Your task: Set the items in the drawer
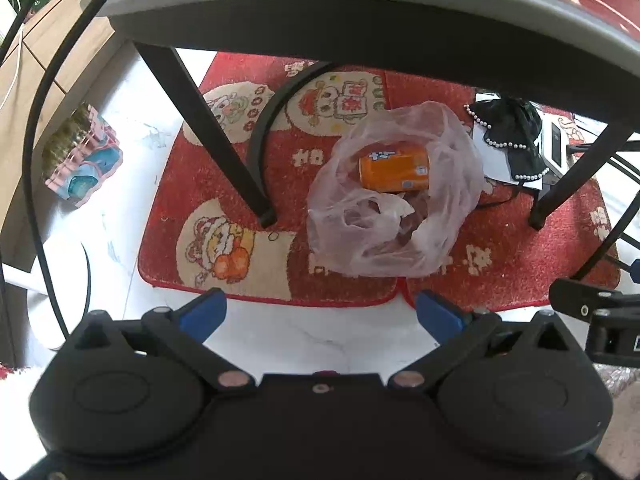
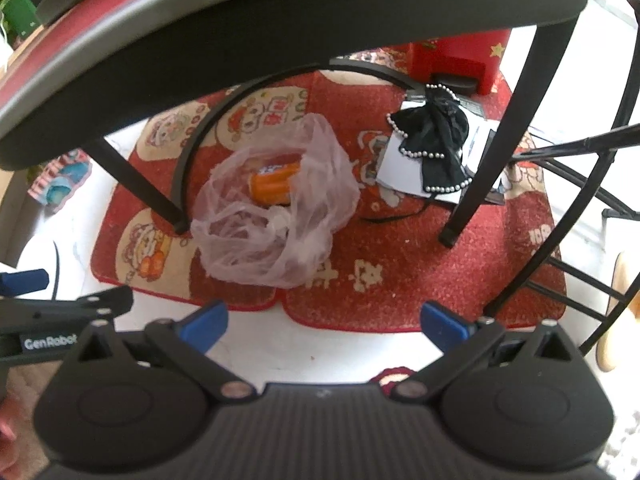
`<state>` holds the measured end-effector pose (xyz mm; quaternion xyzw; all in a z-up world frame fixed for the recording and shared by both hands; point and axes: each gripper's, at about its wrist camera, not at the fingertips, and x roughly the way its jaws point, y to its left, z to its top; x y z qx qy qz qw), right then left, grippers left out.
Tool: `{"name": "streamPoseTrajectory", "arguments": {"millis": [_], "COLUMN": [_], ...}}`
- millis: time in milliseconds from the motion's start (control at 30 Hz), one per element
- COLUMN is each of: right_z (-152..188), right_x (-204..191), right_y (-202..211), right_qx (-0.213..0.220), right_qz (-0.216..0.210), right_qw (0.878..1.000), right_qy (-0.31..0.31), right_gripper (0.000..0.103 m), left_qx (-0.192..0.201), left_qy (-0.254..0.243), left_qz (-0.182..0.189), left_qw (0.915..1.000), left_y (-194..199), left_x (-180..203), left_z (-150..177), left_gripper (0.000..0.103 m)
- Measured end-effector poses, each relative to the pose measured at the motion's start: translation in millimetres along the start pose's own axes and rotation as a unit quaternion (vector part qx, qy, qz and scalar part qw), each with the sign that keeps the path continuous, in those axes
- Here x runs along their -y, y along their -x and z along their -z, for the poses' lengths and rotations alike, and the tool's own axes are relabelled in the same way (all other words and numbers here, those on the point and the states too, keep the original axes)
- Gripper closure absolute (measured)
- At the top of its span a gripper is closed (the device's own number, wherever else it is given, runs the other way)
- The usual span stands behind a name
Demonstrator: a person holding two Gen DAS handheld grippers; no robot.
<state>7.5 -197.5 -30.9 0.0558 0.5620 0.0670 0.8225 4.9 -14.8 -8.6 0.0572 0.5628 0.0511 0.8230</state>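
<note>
An orange drink can (image 1: 394,170) lies on its side inside a thin clear plastic bag (image 1: 396,240) on a red patterned rug, under a small dark table. The can (image 2: 274,184) and bag (image 2: 276,232) also show in the right wrist view. A black bow with white pearl trim (image 1: 510,130) lies on a white card to the right; it also shows in the right wrist view (image 2: 436,140). My left gripper (image 1: 320,312) is open and empty, above the white floor in front of the bag. My right gripper (image 2: 322,320) is open and empty, near the rug's front edge. No drawer is in view.
The table top (image 1: 360,20) overhangs the scene, with black legs (image 1: 216,136) (image 1: 568,184) either side of the bag. A pink-and-blue package (image 1: 82,168) lies on the white floor at left. A red box (image 2: 456,56) stands at the back. Black metal rods (image 2: 576,184) are at right.
</note>
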Motion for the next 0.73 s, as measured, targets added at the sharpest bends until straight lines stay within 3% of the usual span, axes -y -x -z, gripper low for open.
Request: {"name": "streamPoseTrajectory", "arguments": {"millis": [333, 733], "right_z": [0.3, 0.3], "right_x": [0.5, 1.9], "right_y": [-0.8, -0.7], "right_qx": [-0.008, -0.009], "right_qz": [0.002, 0.002], "right_qw": [1.0, 1.0], "right_qy": [-0.002, -0.005], "right_gripper": [0.001, 0.001], "left_qx": [-0.009, -0.004], "left_qy": [0.011, 0.0], "left_qz": [0.013, 0.002], "left_qw": [0.9998, 1.0], "left_y": [-1.8, -1.7], "left_x": [-4.4, -1.1], "left_z": [-0.7, 0.4], "left_gripper": [0.0, 0.0]}}
